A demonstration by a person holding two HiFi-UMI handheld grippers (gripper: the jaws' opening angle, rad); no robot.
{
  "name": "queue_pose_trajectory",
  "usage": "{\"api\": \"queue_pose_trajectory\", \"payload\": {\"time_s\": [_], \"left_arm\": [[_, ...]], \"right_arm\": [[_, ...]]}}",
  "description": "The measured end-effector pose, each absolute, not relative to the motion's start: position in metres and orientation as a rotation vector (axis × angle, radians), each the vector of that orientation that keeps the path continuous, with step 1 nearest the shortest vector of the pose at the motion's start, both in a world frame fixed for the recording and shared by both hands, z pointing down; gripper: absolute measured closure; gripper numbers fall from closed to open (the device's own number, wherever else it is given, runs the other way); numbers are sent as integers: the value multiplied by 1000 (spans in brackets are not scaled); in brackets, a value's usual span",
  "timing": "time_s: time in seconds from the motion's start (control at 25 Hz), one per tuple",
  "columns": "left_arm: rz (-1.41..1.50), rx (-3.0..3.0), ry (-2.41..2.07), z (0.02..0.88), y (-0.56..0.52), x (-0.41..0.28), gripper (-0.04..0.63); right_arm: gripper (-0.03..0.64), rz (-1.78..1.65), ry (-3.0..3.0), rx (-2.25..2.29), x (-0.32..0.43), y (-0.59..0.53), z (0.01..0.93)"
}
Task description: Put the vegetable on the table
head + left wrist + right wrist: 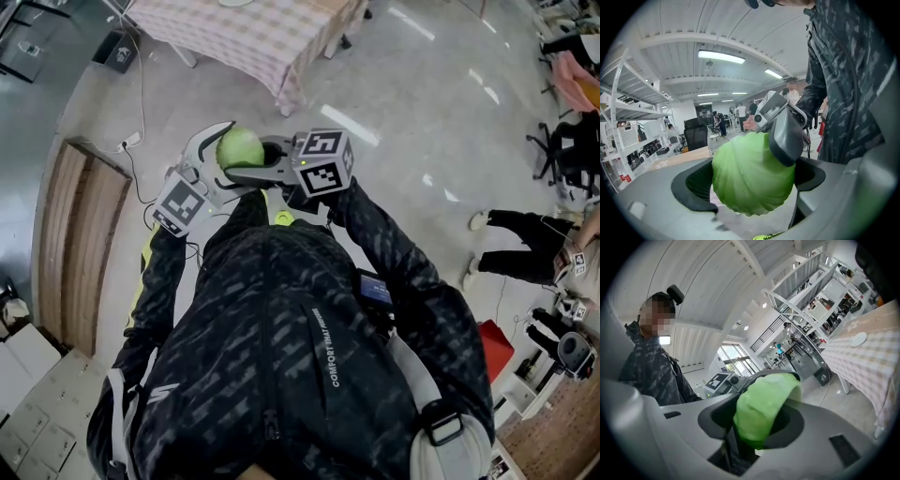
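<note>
Squeezing from both sides here! The left claw (pixel 754 197) has the cabbage (pixel 743 176) wedged between its two jaws, the green ball filling the gap from one dark pad to the other. The right claw (pixel 757 420) is clamped on the same cabbage, which bulges up out of its jaws toward 1 o'clock in the right gripper view. In the left gripper view one grey jaw of the right claw lies over the cabbage at 1 o'clock, touching it.

From the head view the two claws meet nose to nose in front of the person's chest, with the cabbage caught between them just above centre. The left claw's marker cube (pixel 179 204) sits at 8 o'clock from the cabbage, and the right claw's marker cube (pixel 323 162) at 4 o'clock. Both sleeves of the dark patterned jacket (pixel 281 356) reach up to them.

The cabbage is held up in the air over the pale glossy floor (pixel 422 112). The desk (pixel 234 37), under a checked cloth, stands well apart at 12 o'clock. The right gripper view shows a white plate (pixel 858 339) lying on that cloth at 3 o'clock. A wooden panel (pixel 80 244) lies on the floor at 9 o'clock.
</note>
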State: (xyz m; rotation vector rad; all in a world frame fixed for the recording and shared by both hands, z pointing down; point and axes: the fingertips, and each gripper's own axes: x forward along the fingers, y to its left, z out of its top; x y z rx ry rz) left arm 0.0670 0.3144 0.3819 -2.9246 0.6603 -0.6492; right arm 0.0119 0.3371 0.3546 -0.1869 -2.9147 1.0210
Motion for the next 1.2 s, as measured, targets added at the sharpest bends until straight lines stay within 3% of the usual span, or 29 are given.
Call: {"api": "queue_pose_trajectory", "payload": {"time_s": [1.2], "left_arm": [[-654, -2981, 465, 397, 152, 16, 112]], "right_arm": [[483, 1110, -2906, -19, -42, 166, 370]]}}
